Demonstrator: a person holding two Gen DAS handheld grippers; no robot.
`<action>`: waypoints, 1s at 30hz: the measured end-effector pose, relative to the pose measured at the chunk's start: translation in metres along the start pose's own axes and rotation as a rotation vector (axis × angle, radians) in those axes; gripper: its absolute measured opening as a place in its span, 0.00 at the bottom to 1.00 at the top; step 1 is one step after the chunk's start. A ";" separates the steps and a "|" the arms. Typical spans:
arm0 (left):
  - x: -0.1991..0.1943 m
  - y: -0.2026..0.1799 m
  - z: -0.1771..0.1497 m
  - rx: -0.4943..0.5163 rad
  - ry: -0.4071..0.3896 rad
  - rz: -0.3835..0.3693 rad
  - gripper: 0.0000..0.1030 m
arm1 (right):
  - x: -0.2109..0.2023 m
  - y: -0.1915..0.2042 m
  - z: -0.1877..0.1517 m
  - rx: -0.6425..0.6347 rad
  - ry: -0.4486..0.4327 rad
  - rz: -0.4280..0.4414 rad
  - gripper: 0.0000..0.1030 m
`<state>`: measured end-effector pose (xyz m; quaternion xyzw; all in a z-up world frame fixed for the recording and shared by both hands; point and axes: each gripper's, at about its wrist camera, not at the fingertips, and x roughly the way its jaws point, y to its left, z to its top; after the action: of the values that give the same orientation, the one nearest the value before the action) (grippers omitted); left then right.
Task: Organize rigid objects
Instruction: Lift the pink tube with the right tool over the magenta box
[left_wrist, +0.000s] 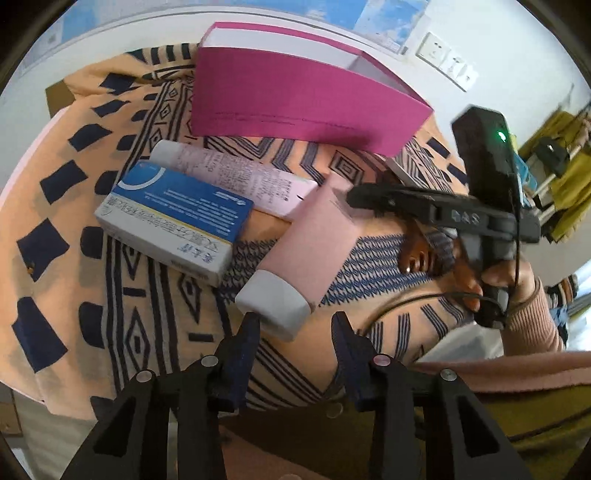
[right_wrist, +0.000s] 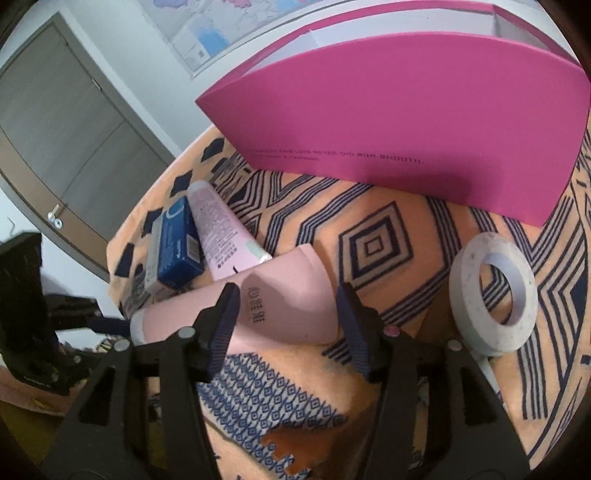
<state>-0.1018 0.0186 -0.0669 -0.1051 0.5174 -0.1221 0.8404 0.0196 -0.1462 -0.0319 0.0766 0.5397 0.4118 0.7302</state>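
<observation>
A pink tube (left_wrist: 314, 240) with a white cap (left_wrist: 273, 306) lies slanted on the patterned orange cloth (left_wrist: 74, 258). My left gripper (left_wrist: 295, 319) stands open at the cap; its left fingertip touches the cap and the right one is apart from it. My right gripper (right_wrist: 286, 295) is open and straddles the pink tube (right_wrist: 295, 295) near its flat end, also seen from the side as the right gripper (left_wrist: 369, 201). Behind lie a blue and white carton (left_wrist: 173, 218) and a pale printed tube (left_wrist: 236, 177). An open magenta box (left_wrist: 303, 99) stands at the back.
A white tape roll (right_wrist: 491, 295) leans on the cloth right of my right gripper. The magenta box (right_wrist: 406, 122) walls off the back. A hand in a pink sleeve (left_wrist: 524, 314) holds the right gripper. A grey door (right_wrist: 74, 129) is far left.
</observation>
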 end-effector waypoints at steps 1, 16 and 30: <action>0.001 0.003 0.002 -0.012 -0.002 -0.007 0.39 | -0.001 0.000 -0.001 -0.004 0.001 0.004 0.57; -0.005 -0.004 0.025 0.007 -0.041 -0.015 0.49 | -0.054 0.006 -0.007 0.063 -0.133 0.011 0.57; -0.035 -0.014 0.114 0.116 -0.235 0.045 0.49 | -0.094 0.010 0.041 0.063 -0.277 -0.026 0.57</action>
<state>-0.0166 0.0219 0.0170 -0.0583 0.4096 -0.1194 0.9025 0.0415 -0.1907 0.0587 0.1486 0.4472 0.3708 0.8003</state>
